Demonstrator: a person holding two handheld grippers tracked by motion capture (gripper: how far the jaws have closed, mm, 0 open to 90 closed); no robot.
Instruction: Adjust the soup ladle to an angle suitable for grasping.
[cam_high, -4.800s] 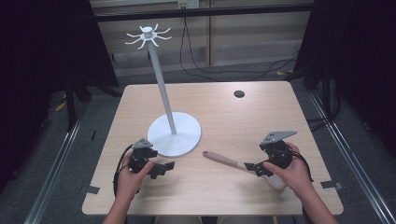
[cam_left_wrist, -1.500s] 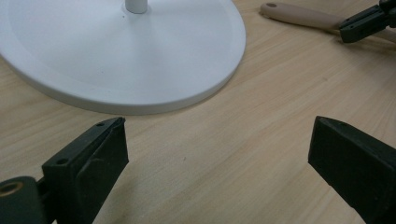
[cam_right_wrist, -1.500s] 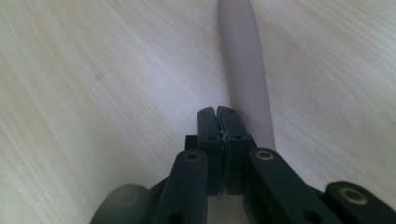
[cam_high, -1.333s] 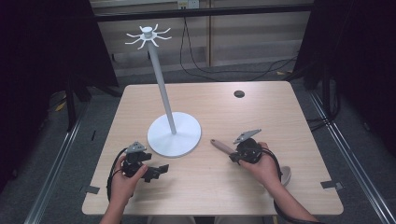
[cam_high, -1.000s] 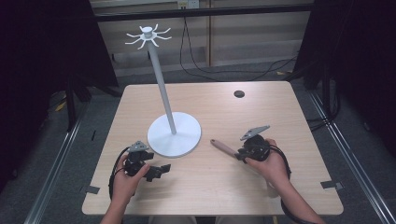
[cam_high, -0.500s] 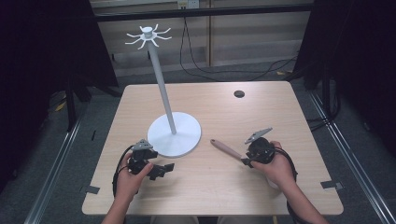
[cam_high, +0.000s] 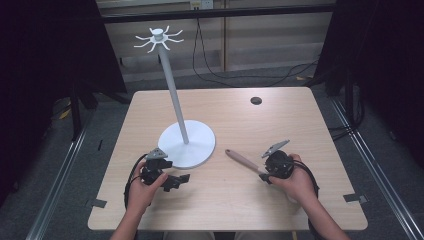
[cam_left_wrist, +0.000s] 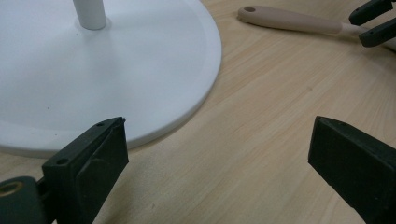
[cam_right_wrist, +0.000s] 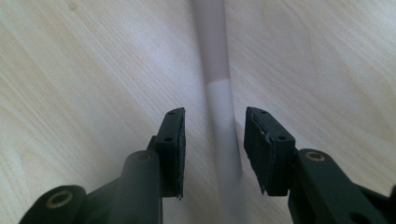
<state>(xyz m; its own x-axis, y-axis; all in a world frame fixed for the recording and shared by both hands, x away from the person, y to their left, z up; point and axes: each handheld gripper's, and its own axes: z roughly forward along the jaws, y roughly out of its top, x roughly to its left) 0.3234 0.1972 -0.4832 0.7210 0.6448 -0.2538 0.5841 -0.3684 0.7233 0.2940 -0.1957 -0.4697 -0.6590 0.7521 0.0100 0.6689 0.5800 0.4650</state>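
A utensil (cam_high: 242, 161) with a beige handle lies flat on the wooden table (cam_high: 225, 115), its handle end pointing at the white stand's round base (cam_high: 197, 145). My right gripper (cam_high: 264, 176) straddles the shaft (cam_right_wrist: 224, 121). Its jaws have just been opening, and a gap shows on each side of the shaft, so it is open. The person's hand hides the utensil's head. My left gripper (cam_high: 182, 181) rests by the base's near rim (cam_left_wrist: 116, 60), open wide and empty (cam_left_wrist: 219, 135). From there the handle (cam_left_wrist: 289, 21) shows farther off.
The stand's thin pole (cam_high: 172, 85) rises to a ring of hooks (cam_high: 159, 37). A small dark disc (cam_high: 256, 100) sits near the far edge. Tape tabs mark the near corners (cam_high: 96, 203). Cables lie on the floor behind the table.
Since the oldest frame the right hand went left onto the utensil and its handle shifted slightly farther away. Over the last second the right hand eased back a little. The left hand stayed put.
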